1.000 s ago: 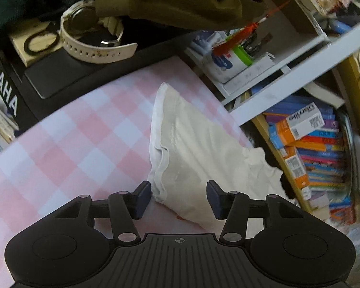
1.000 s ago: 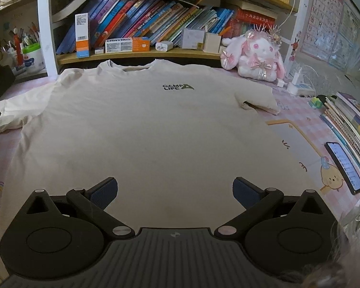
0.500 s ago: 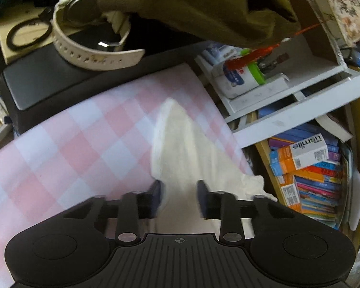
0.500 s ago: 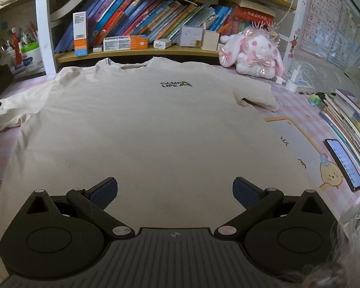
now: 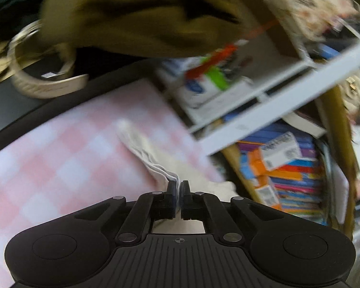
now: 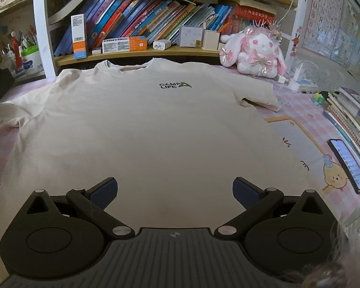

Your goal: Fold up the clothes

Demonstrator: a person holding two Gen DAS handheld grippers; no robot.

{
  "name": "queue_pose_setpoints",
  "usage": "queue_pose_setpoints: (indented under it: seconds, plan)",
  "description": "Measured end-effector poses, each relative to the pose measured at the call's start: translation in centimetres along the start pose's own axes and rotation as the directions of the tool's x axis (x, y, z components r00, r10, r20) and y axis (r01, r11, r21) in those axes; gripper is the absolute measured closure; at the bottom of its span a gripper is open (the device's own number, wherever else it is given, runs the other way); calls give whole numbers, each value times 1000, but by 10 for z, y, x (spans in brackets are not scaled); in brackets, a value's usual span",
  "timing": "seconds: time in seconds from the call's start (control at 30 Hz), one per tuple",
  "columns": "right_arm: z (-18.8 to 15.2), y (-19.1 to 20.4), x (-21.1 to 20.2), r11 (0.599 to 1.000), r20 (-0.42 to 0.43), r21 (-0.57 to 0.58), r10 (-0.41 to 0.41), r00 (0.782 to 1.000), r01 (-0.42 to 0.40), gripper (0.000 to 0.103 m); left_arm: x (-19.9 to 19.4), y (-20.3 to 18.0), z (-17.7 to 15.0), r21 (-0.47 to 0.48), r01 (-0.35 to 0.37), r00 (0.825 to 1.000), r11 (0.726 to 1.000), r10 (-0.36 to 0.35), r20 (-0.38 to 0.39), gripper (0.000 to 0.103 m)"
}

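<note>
A cream T-shirt (image 6: 156, 132) with a dark "CAMP LIFE" print lies flat, front up, on the pink checked table, collar toward the bookshelf. My right gripper (image 6: 175, 189) is open and empty, hovering over the shirt's lower part. My left gripper (image 5: 178, 186) is shut on the hem of the shirt's left sleeve (image 5: 153, 160), which bunches in folds just ahead of the fingertips. The left wrist view is blurred by motion.
A bookshelf (image 6: 136, 52) runs along the table's far edge. A pink plush rabbit (image 6: 254, 52) sits at the back right. Stacked books (image 6: 348, 120) and a phone (image 6: 348, 165) lie at the right. An olive garment (image 5: 144, 16), a white watch (image 5: 43, 81) and a pen pot (image 6: 30, 60) are at the left.
My left gripper closed on the sleeve hem and moved; the sleeve is now bunched between its fingers. The right gripper stayed open over the shirt, which shifted slightly in its view.
</note>
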State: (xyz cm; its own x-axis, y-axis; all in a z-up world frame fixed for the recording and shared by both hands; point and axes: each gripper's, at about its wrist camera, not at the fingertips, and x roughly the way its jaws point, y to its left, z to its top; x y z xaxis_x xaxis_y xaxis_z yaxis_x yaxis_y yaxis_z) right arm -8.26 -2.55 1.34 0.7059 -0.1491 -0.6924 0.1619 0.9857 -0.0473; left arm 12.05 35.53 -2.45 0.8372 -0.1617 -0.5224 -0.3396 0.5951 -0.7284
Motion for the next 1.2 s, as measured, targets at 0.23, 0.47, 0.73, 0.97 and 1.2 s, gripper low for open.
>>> queue_pose_setpoints:
  seconds: [0.23, 0.47, 0.73, 0.97, 1.2]
  plan:
    - [5, -20, 14, 996, 1, -12, 85, 996, -85, 0, 15, -87, -27, 204, 52, 999, 978, -51, -9, 101]
    - [13, -52, 29, 980, 4, -49, 191, 982, -191, 0, 62, -168, -117, 554, -27, 990, 832, 100, -102, 99]
    - [12, -99, 53, 970, -38, -10, 242, 970, -243, 0, 68, -165, -161, 562, -39, 983, 826, 133, -128, 51]
    - [8, -122, 69, 962, -74, 17, 273, 959, -273, 0, 73, -155, -126, 406, -110, 992, 907, 125, -10, 35]
    - [9, -125, 76, 960, -95, -6, 276, 956, -278, 0, 129, -185, -149, 363, 28, 968, 931, 66, -244, 34]
